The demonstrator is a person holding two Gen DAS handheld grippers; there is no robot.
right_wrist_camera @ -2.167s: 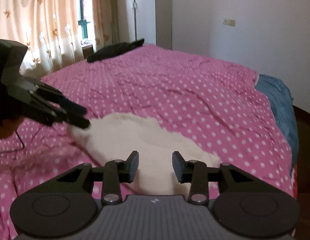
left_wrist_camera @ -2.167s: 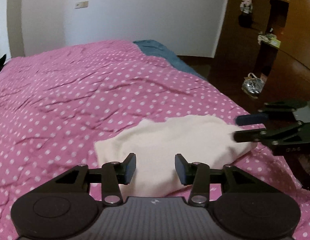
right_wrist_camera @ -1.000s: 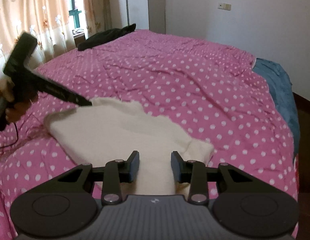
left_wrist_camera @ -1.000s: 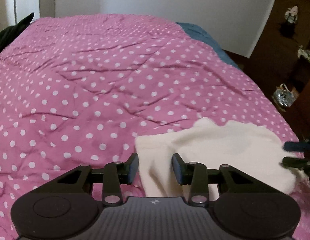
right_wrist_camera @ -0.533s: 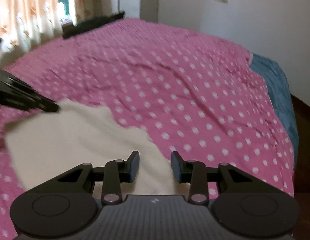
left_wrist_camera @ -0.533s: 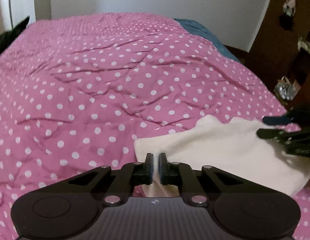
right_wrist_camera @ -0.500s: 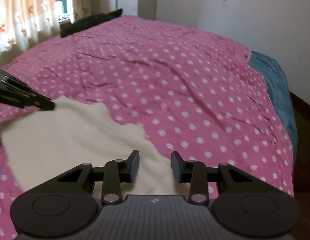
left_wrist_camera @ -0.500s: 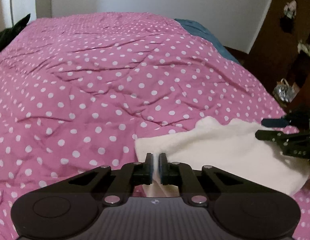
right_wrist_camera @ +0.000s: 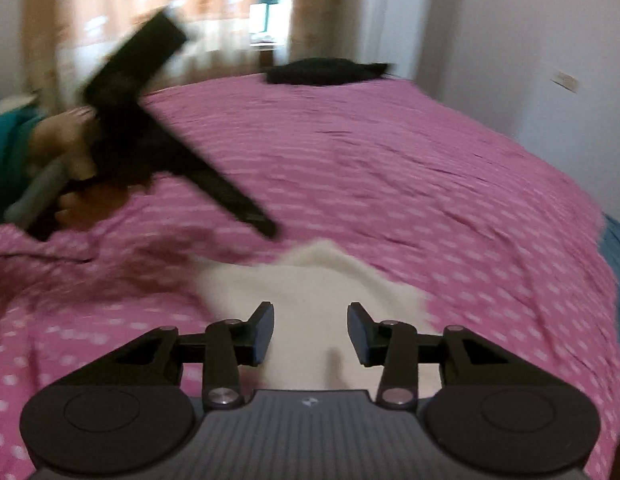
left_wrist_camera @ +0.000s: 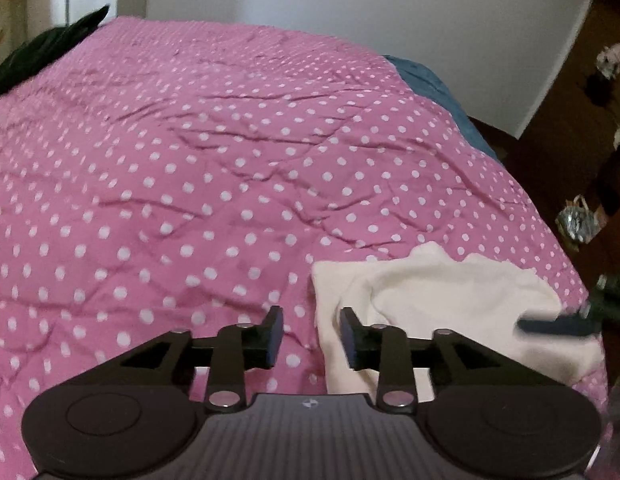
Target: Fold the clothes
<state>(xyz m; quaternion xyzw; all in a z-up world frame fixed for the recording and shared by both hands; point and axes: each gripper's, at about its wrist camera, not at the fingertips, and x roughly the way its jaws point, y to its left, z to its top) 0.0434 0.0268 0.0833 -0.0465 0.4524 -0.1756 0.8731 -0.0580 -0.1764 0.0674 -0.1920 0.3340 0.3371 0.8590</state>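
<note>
Cream garment [left_wrist_camera: 449, 300] lies bunched on the near right part of the pink dotted bedspread [left_wrist_camera: 190, 180]; left gripper [left_wrist_camera: 310, 334] has its jaws apart, empty, straddling the garment's left edge; right gripper [right_wrist_camera: 310, 332] likewise spread, nothing between the jaws, above the cloth's near end; right view motion-blurred; dark clothing [right_wrist_camera: 325, 70] at far edge.

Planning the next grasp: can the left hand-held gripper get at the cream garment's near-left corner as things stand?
Probably yes. The left hand-held gripper is open, and the cream garment lies flat on the pink spotted bedspread, its edge already between the fingers with nothing on top.
</note>
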